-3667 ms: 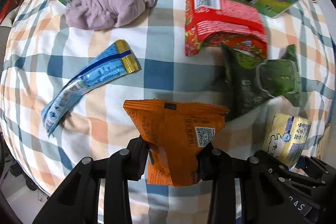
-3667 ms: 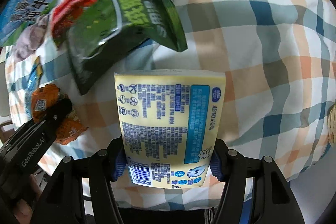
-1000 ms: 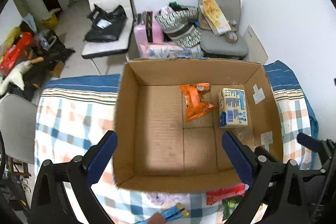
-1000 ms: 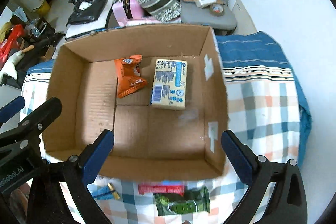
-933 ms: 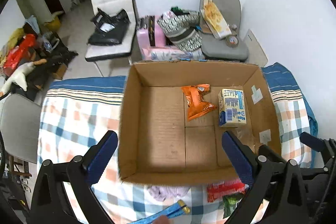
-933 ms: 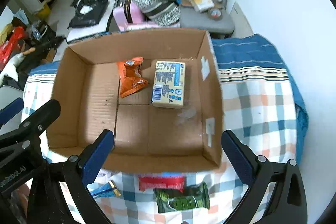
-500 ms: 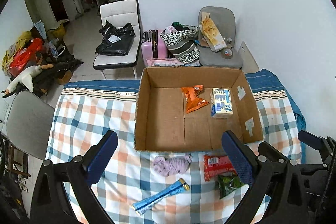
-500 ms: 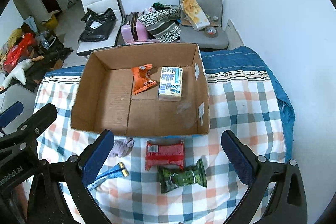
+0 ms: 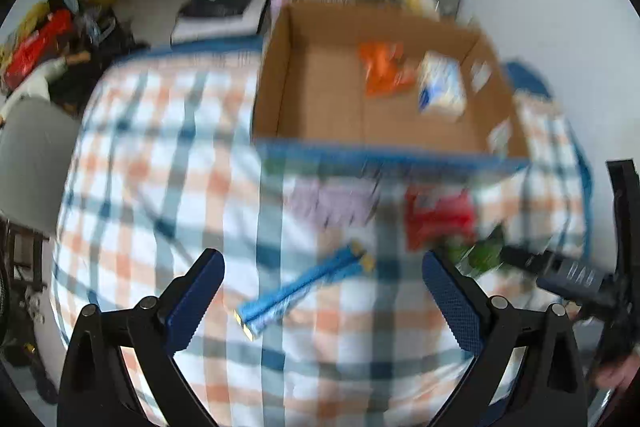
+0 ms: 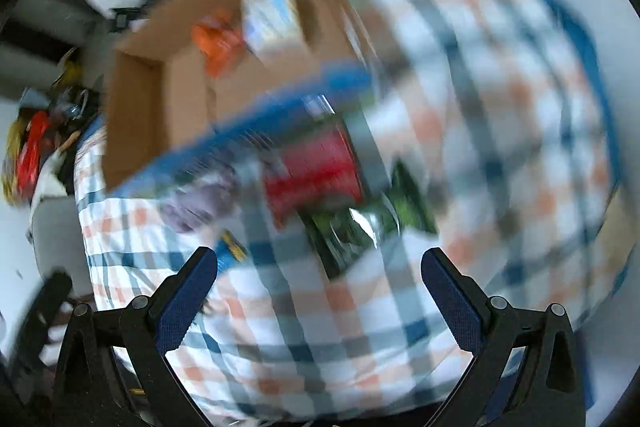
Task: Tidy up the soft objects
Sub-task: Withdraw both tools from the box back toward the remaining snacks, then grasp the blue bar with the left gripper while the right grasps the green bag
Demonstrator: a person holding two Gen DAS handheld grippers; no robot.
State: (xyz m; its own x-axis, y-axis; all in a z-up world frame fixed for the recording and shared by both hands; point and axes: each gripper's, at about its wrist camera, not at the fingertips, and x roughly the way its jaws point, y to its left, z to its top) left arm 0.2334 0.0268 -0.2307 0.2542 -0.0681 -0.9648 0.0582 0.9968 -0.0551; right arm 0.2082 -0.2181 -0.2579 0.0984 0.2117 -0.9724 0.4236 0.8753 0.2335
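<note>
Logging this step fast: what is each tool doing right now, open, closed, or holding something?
Left tool: open, holding nothing.
Right tool: open, holding nothing.

The box sits at the far side of the tabletop; inside it, a snack bag lies left of a carton; before the box lie a cloth, a pouch to its right, a packet and a stick pack nearer.
</note>
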